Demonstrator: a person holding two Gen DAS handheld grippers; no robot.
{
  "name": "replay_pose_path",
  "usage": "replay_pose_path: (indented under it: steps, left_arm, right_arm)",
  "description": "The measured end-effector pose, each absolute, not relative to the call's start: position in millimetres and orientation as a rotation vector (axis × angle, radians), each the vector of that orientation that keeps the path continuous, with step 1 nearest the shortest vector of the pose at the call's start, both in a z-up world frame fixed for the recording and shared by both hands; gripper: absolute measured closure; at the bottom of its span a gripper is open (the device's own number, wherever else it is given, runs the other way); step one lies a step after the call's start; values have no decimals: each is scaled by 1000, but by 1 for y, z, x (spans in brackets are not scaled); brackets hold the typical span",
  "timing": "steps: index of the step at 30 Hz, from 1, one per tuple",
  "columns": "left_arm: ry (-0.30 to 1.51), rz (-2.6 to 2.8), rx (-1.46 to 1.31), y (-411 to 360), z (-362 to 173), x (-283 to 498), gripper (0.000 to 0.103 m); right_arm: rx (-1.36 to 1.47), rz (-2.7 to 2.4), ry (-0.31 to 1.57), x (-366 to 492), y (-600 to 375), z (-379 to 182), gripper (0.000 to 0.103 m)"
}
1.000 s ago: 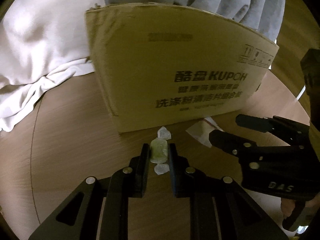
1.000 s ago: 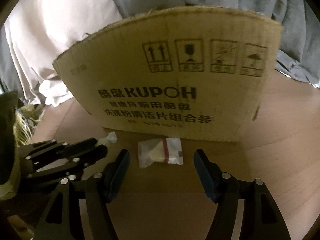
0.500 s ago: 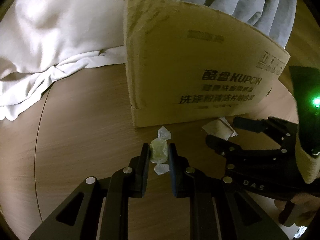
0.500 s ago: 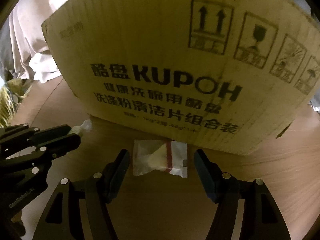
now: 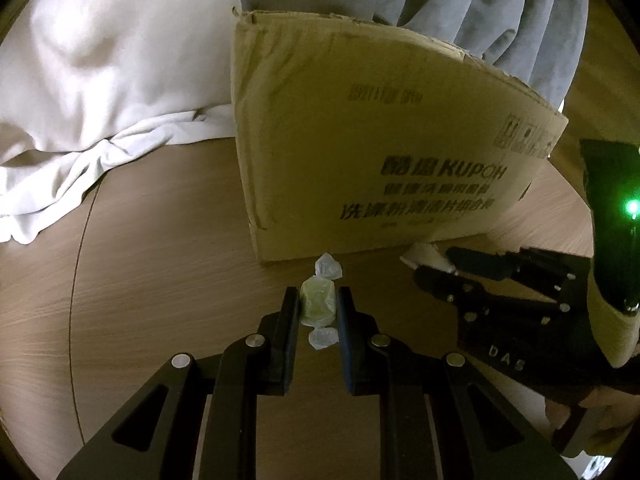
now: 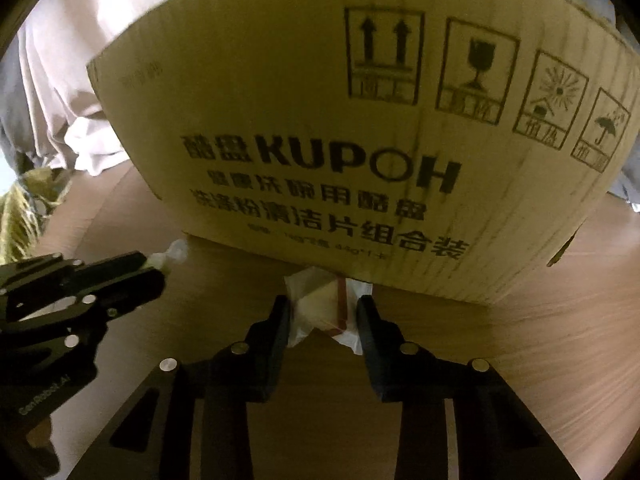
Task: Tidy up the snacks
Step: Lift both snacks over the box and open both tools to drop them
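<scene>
My left gripper [image 5: 318, 291] is shut on a pale green wrapped candy [image 5: 317, 304], its twisted ends sticking out front and back, just above the wooden table [image 5: 160, 264]. My right gripper [image 6: 323, 301] is closing its jaws on a clear snack packet with a red stripe [image 6: 322, 308]. The pads press on it and the wrapper is crumpled between them. The packet lies right at the foot of the printed cardboard box [image 6: 340, 120]. In the left wrist view the right gripper [image 5: 438, 266] reaches in from the right with the packet [image 5: 424, 257] at its tips.
The cardboard box [image 5: 380, 140] stands upright close in front of both grippers. White cloth [image 5: 100, 100] and grey cloth [image 5: 480, 8] are bunched behind it. The left gripper [image 6: 154, 266] sits low at the left of the right wrist view.
The right gripper moved closer to the box and its jaws came together on the packet, crumpling it. The left gripper kept its grip on the candy.
</scene>
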State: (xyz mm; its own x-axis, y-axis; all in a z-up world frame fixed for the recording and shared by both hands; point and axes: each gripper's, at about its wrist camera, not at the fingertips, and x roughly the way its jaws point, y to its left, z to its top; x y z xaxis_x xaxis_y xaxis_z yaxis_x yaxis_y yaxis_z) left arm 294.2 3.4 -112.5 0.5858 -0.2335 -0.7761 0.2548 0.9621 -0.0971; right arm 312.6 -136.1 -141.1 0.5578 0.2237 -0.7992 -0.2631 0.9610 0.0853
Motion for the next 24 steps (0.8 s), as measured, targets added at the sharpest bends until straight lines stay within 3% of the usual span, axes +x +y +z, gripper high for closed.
replay_pose_path:
  steps: [10,24]
  left_arm:
    - [872,-292,29,-6,-95,275,84]
    - [751,-308,12,-18,-27,244,84]
  right_arm:
    - [22,319,915,284,-154,-122,68]
    - [54,320,729,234,-177,-41,68]
